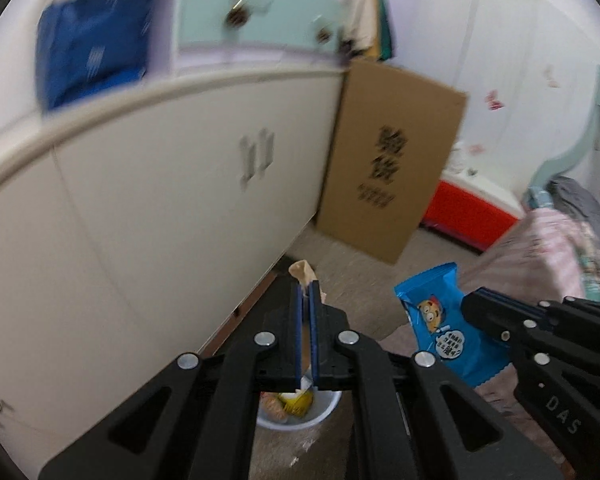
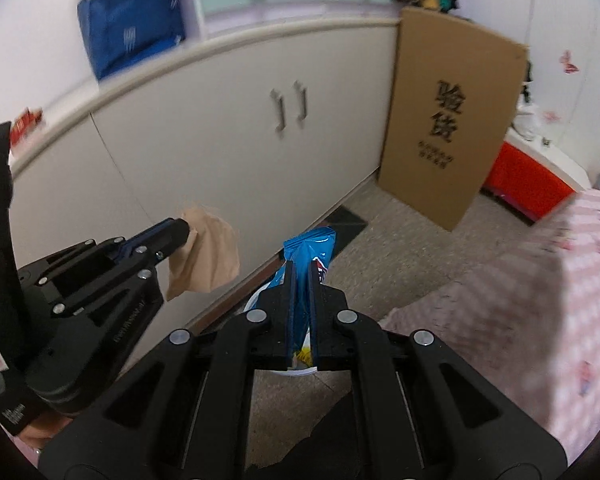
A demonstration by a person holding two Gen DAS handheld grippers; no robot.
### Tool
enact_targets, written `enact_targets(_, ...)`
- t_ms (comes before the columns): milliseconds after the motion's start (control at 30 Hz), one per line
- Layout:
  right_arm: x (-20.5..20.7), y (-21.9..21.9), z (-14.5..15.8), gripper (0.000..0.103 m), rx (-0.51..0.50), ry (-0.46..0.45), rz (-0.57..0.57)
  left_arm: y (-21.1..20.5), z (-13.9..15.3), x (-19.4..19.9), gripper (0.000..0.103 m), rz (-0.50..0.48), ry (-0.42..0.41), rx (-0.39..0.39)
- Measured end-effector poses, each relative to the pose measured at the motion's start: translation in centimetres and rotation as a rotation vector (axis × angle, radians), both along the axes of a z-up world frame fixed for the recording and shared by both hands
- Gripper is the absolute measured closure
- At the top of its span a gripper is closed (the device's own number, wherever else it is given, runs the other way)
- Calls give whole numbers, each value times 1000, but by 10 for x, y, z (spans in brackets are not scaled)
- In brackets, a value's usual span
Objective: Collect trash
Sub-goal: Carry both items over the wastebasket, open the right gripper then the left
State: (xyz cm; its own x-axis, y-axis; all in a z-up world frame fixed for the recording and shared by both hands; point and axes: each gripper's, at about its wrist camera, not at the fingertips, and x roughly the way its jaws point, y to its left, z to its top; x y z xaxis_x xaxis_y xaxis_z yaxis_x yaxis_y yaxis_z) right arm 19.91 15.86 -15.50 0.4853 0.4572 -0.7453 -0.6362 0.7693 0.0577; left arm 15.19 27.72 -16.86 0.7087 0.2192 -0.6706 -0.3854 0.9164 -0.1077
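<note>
My left gripper (image 1: 307, 292) is shut on a beige paper scrap (image 1: 301, 271); from the right wrist view the gripper (image 2: 183, 227) holds the scrap (image 2: 204, 258) hanging in the air. My right gripper (image 2: 301, 270) is shut on a blue snack wrapper (image 2: 311, 246) with a cartoon print, also seen in the left wrist view (image 1: 444, 326), where the right gripper (image 1: 470, 308) enters from the right. A white bin (image 1: 300, 410) with trash inside sits on the floor below the left gripper, partly hidden; its rim shows under the right gripper (image 2: 300, 372).
A white cabinet (image 1: 160, 200) runs along the left. A cardboard sheet (image 1: 388, 160) leans at its end. A red box (image 1: 468, 212) stands by the far wall. A bed with pink bedding (image 2: 520, 300) is on the right. The floor is speckled grey.
</note>
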Motion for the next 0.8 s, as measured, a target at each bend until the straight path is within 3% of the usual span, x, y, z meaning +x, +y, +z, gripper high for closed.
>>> enact_targets(367,26,64,-63,93,-51,-20,45,66,-84,26,100,127,168,-48)
enact_targets(433,28,67,-69,76,-55,-19,42,69,-91,28,100,133,184,-51)
enact_targets(467,28,66,-70,55,-52,-24,38,69,-94,29,100,134,190,-53)
enact_targets(500,28,66,-72,51,-53,-36,31,69,-98,30,100,134,194,-56)
enact_targets(800,31,57,-77,49,-77,-67,1,62,-104,40,100,120,202,-56)
